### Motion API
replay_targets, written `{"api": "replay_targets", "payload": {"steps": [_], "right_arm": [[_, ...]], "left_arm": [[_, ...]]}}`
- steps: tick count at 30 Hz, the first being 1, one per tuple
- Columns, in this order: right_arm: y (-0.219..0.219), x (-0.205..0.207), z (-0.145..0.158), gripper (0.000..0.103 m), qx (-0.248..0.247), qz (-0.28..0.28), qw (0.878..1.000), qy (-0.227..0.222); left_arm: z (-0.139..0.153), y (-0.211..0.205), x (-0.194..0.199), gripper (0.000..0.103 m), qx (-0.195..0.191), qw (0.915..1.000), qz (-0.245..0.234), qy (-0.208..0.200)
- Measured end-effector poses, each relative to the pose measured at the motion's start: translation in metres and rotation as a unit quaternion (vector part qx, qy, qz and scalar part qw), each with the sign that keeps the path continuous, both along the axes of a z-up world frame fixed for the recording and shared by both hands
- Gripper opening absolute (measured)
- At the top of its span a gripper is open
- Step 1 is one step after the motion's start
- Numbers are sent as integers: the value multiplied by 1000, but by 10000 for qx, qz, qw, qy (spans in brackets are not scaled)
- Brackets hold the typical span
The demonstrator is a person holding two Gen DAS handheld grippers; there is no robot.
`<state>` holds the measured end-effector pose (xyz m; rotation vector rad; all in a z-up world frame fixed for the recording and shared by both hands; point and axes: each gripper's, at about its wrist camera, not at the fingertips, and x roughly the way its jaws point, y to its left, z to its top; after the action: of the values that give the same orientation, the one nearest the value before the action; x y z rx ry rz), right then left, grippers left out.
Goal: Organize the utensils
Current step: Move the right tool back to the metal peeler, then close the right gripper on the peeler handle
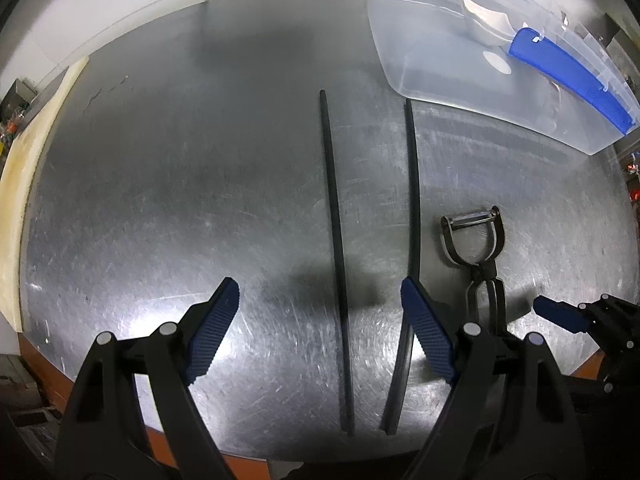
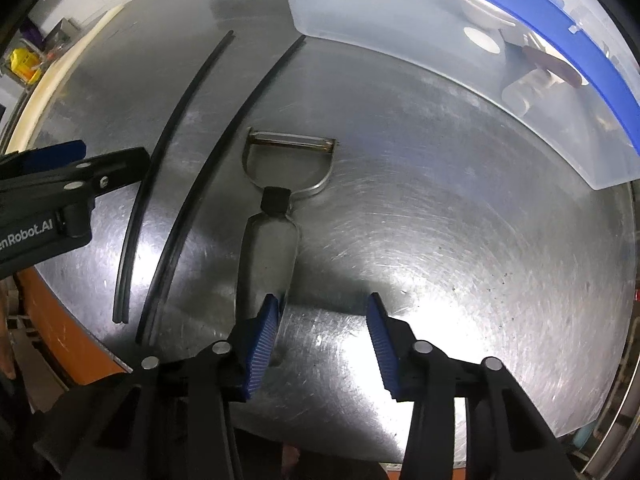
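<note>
Right wrist view: a scratched steel table (image 2: 440, 240) fills the frame, a clear plastic bin (image 2: 400, 32) with a blue-edged rim at its far right. Two black chopsticks (image 2: 184, 184) lie side by side, apart, running lengthwise away from the jaws. The peeler (image 2: 276, 208) lies flat, its long axis running away from the right gripper (image 2: 322, 332), blade end pointing far, handle end near. The jaws stand apart, gripping nothing; the left pad (image 2: 264, 340) sits at the handle's tip, which is outside the gap. Left wrist view: the left gripper (image 1: 320, 320) hangs wide open, one chopstick passing between its jaws.
</note>
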<state>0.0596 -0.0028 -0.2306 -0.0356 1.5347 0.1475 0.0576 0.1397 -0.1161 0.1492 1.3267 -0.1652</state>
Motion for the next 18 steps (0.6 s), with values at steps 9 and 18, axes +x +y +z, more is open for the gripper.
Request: {"api": "replay_targets", "payload": {"steps": [9,18], "right_arm": [[-21,3,-6,3,768,-381,9961,218],[-75,-3,-14,3,2495,-1328,9551,889]], "left_arm": [[-2,1,-1,79,-555,9982,-6,229],[-23,-18,2,79,-2502,9536,-75,1672]]}}
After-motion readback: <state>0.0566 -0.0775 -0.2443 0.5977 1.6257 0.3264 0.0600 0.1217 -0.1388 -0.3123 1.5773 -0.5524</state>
